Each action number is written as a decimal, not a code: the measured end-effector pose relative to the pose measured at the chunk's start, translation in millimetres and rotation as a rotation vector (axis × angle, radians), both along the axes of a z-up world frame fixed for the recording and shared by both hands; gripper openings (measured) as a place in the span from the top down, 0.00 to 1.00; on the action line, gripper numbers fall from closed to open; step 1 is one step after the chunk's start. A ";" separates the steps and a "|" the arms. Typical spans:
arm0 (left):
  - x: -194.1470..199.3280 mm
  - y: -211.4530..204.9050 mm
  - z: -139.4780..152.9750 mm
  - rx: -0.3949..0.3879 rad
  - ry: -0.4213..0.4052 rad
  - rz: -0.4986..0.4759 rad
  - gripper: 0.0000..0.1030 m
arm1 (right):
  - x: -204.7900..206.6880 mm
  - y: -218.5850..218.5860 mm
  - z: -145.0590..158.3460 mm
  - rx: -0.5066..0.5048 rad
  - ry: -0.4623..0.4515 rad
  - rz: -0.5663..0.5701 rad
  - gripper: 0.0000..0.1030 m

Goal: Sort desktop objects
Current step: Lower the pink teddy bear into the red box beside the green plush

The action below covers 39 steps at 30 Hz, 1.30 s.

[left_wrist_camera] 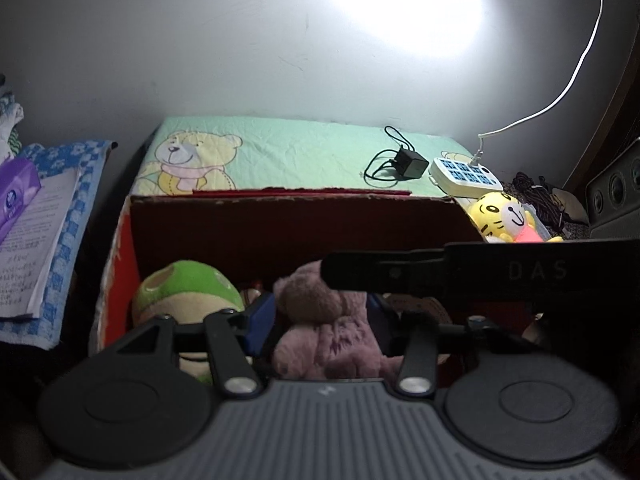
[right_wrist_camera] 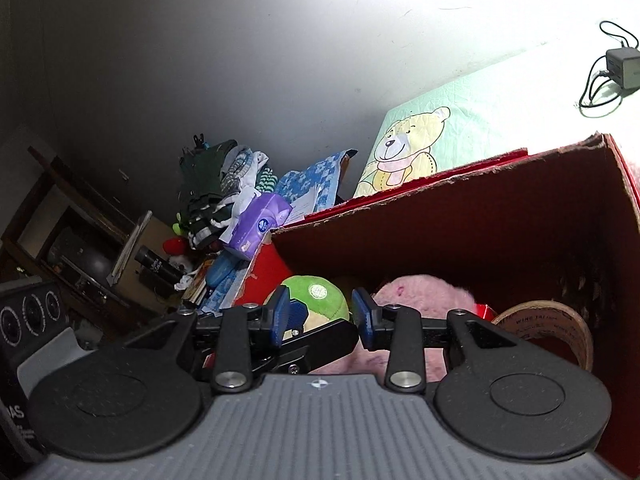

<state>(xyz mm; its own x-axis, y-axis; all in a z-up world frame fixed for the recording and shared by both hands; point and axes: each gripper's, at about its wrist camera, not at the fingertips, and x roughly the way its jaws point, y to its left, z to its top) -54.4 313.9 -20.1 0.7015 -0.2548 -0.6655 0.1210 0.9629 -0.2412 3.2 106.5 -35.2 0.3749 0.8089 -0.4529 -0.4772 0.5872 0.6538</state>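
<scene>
My left gripper point(left_wrist_camera: 318, 322) is shut on a mauve-pink plush toy point(left_wrist_camera: 320, 344), held over the open red cardboard box point(left_wrist_camera: 280, 232). A green plush point(left_wrist_camera: 188, 288) lies in the box to its left. The right tool's black body point(left_wrist_camera: 500, 276) crosses just above on the right. In the right wrist view, my right gripper point(right_wrist_camera: 322, 316) hangs over the same box point(right_wrist_camera: 480, 220), jaws apart with nothing pressed between the pads. Beyond them show the green plush point(right_wrist_camera: 320, 300), the pink plush point(right_wrist_camera: 420, 292) and a tape roll point(right_wrist_camera: 552, 320).
A yellow tiger plush point(left_wrist_camera: 504, 216), a white power strip point(left_wrist_camera: 464, 174) and a black charger point(left_wrist_camera: 408, 164) lie on the bear-print cloth point(left_wrist_camera: 280, 152) behind the box. A purple tissue pack point(left_wrist_camera: 16, 188) and papers point(left_wrist_camera: 36, 240) sit left. Clothes pile point(right_wrist_camera: 216, 184) stands by the wall.
</scene>
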 end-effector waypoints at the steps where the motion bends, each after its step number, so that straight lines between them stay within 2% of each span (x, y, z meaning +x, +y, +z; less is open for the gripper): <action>1: -0.4 0.9 -0.6 -0.011 0.009 -0.005 0.54 | 0.2 -3.2 2.1 -0.016 -0.007 0.000 0.63; 6: 1.6 -6.6 -6.1 -0.024 0.043 -0.047 0.54 | 10.9 -23.5 2.8 -0.166 -0.004 -0.038 0.63; 8: 7.3 -11.7 -10.1 -0.005 0.062 -0.050 0.54 | 15.9 -23.1 -1.6 -0.205 0.019 -0.020 0.62; 11: 17.1 -14.2 -18.5 -0.024 0.110 -0.058 0.54 | 19.1 -12.6 -9.9 -0.298 0.043 0.013 0.62; 14: 19.6 -16.6 -23.8 0.000 0.122 -0.051 0.54 | 21.7 -10.7 -20.8 -0.297 0.087 0.024 0.65; 16: 18.9 -14.7 -24.0 0.007 0.121 -0.045 0.54 | 21.9 -9.3 -23.4 -0.283 0.102 0.030 0.74; 21: 15.1 -5.8 -20.6 0.050 0.112 -0.012 0.54 | 24.4 -1.5 -28.3 -0.248 0.146 0.037 0.79; 24: 13.2 -0.7 -19.9 0.090 0.109 0.016 0.54 | 24.3 6.7 -29.3 -0.236 0.165 0.045 0.79; 27: 14.3 2.3 -21.4 0.099 0.116 0.022 0.54 | 20.1 18.8 -29.1 -0.275 0.152 0.064 0.77; 34: 15.1 -6.4 -22.7 0.170 0.117 0.027 0.53 | 23.5 15.3 -31.5 -0.265 0.170 0.066 0.77; 39: 14.7 -9.1 -23.2 0.192 0.115 0.031 0.53 | 23.6 16.3 -31.8 -0.273 0.172 0.057 0.77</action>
